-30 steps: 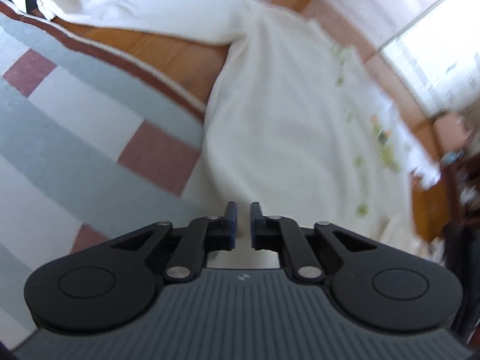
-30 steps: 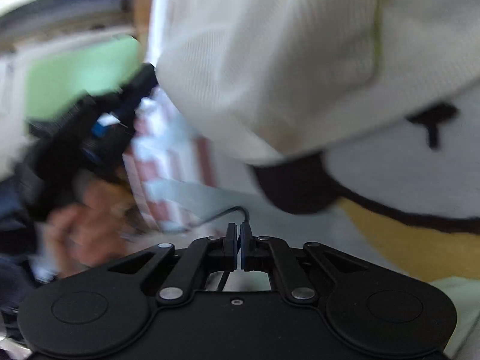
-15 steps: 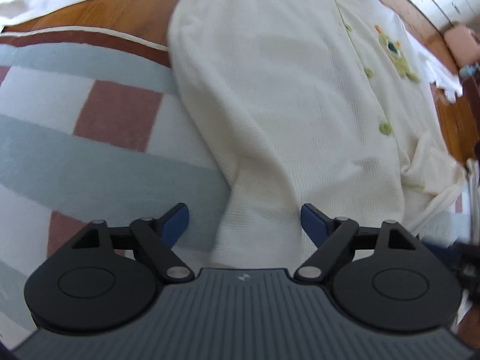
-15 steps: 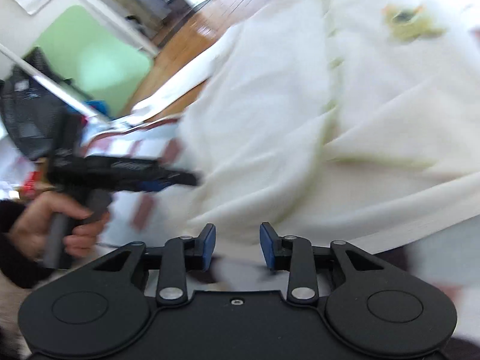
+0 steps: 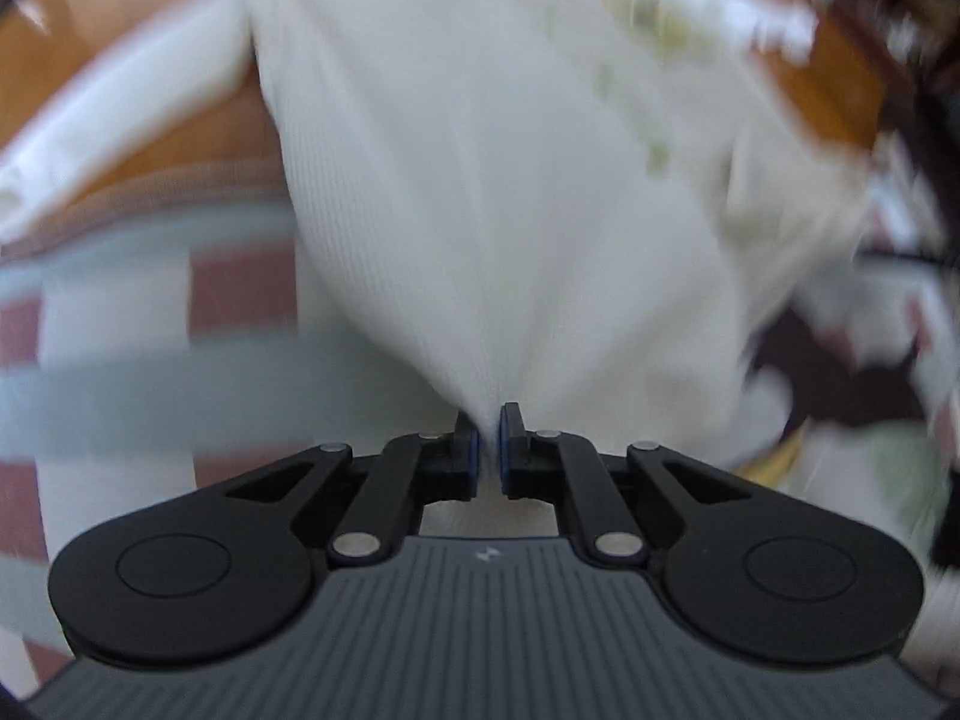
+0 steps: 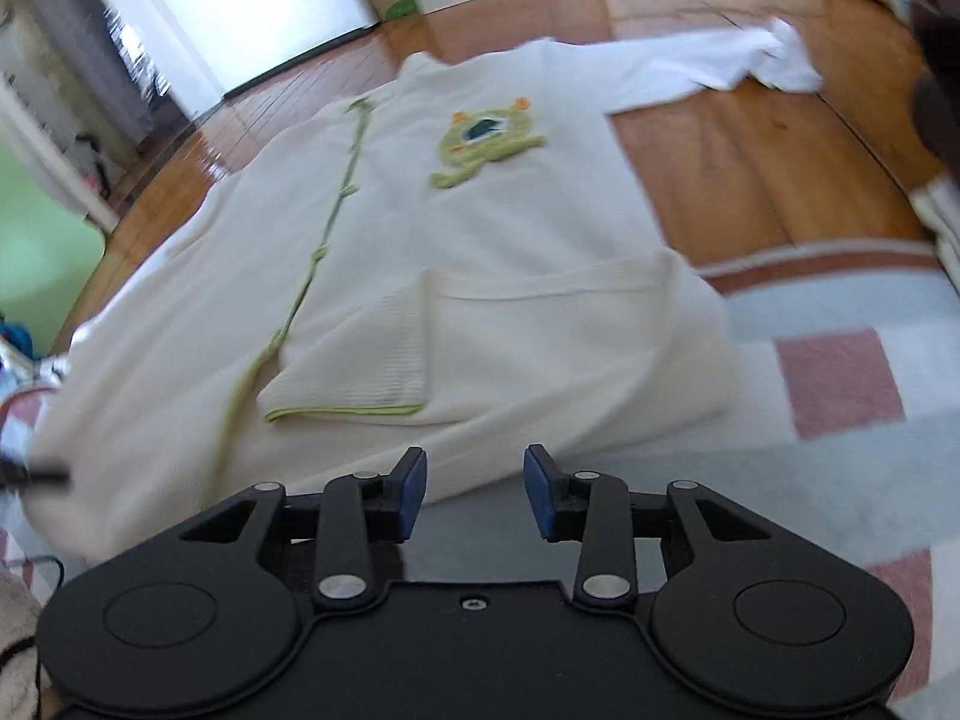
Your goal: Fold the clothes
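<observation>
A cream cardigan (image 6: 540,300) with green trim, green buttons and a green monster patch (image 6: 486,141) lies spread over the wood floor and the rug. My left gripper (image 5: 489,438) is shut on the cardigan (image 5: 510,180), with a bunch of its near hem pinched between the blue pads; this view is blurred. My right gripper (image 6: 474,480) hovers at the near hem with its jaws partly apart and opening. Its pads press on nothing; the hem's edge lies just past the fingertips. One lower corner of the front is folded back, green edge up.
A checked rug (image 6: 840,384) of grey-blue, red-brown and white blocks lies under the near half. The wood floor (image 6: 750,180) runs beyond it. One sleeve (image 6: 720,60) stretches to the far right. A green mat (image 6: 42,252) sits at the left.
My left gripper opened wide over the hem, then shut on it. My right gripper went from shut to partly open and swung round from close fabric to face the cardigan's front.
</observation>
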